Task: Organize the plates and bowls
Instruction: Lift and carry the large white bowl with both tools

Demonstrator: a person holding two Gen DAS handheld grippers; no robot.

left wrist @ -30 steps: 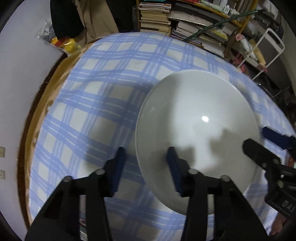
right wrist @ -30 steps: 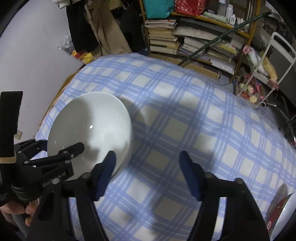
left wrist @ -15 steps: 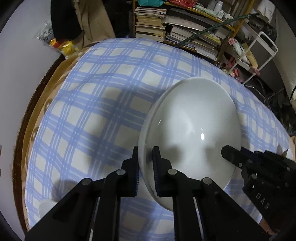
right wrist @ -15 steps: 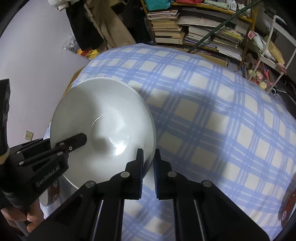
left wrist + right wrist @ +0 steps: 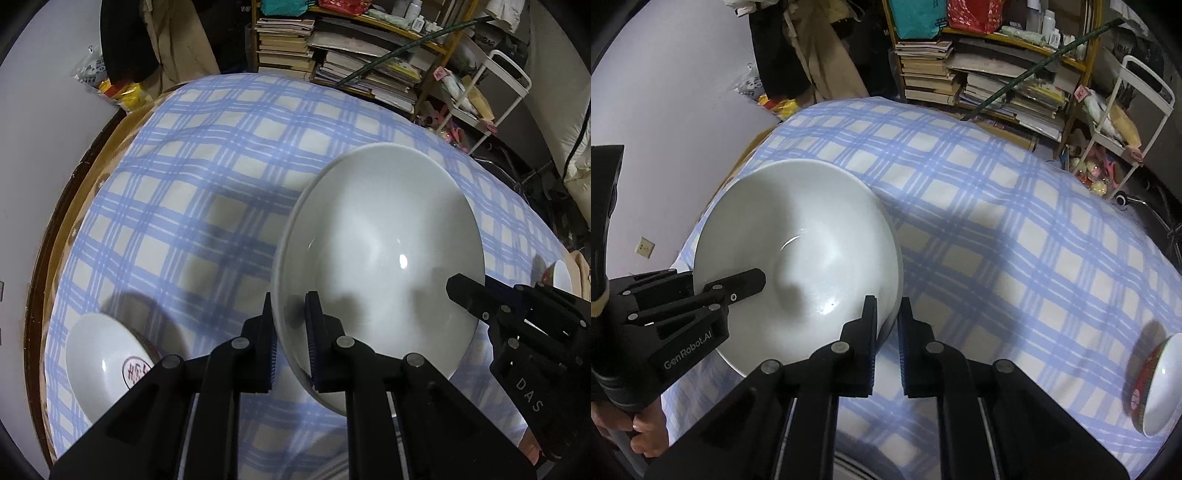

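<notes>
Both tongs, left (image 5: pixel 290 325) and right (image 5: pixel 886 325), have clamped opposite rims of the white bowl (image 5: pixel 380 258), now lifted off the checked counter (image 5: pixel 221 177).

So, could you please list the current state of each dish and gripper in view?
Large white bowl: held by its rim on both sides, tilted.
Left gripper: shut on bowl rim.
Right gripper: shut on opposite rim.
Small marked dish: resting on the tablecloth.
Red-patterned bowl: resting on the tablecloth.
</notes>
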